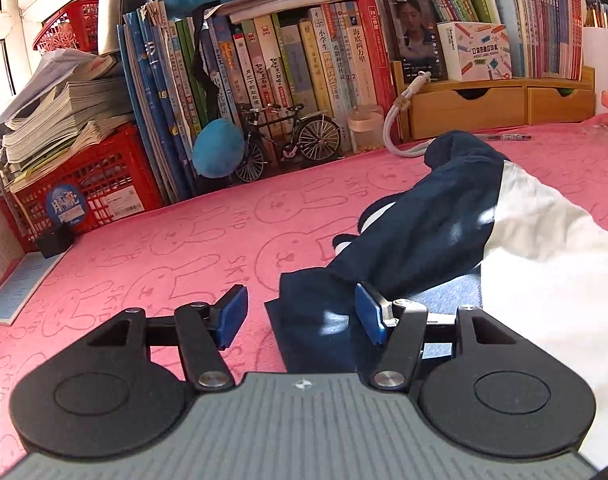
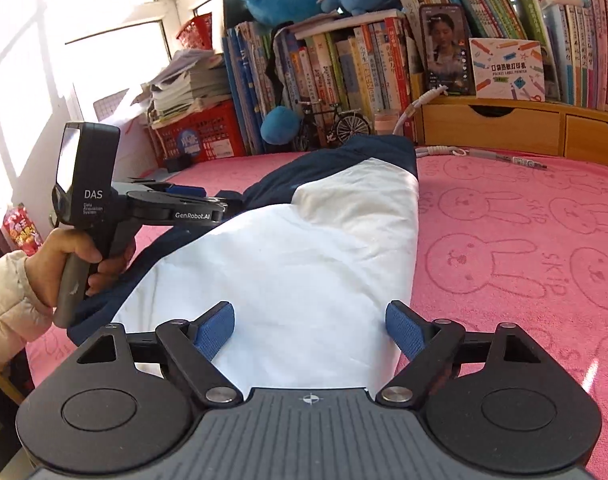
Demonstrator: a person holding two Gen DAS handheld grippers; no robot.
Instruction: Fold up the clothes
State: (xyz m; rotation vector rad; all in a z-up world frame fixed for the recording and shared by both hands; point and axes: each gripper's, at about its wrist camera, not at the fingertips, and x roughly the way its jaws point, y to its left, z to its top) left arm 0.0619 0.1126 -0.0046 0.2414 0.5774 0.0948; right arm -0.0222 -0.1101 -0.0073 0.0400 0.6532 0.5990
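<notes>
"GenRobot.AI" and "DAS" are being shown on the left gripper [image 2: 192,196]; both grippers' jaws are being held wide over the navy-and-white garment [image 2: 304,248], the right gripper [image 2: 310,330] included.

Your sunny desk corner
You face a pink bunny-print cloth [image 2: 524,240], packed books [image 1: 288,64], a wooden drawer shelf [image 1: 500,100], and bright windows [image 2: 64,40] left.

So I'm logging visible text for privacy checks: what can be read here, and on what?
"DAS" and "GenRobot.AI": left tongs body.
"SKIP": pink rabbit-print cloth.
"POCKET LABEL PRINTER": white box on the wooden shelf.
"海底两万里": red-edged book spine.
Other book spines, red crate label, phone screen: too small or blurred.
</notes>
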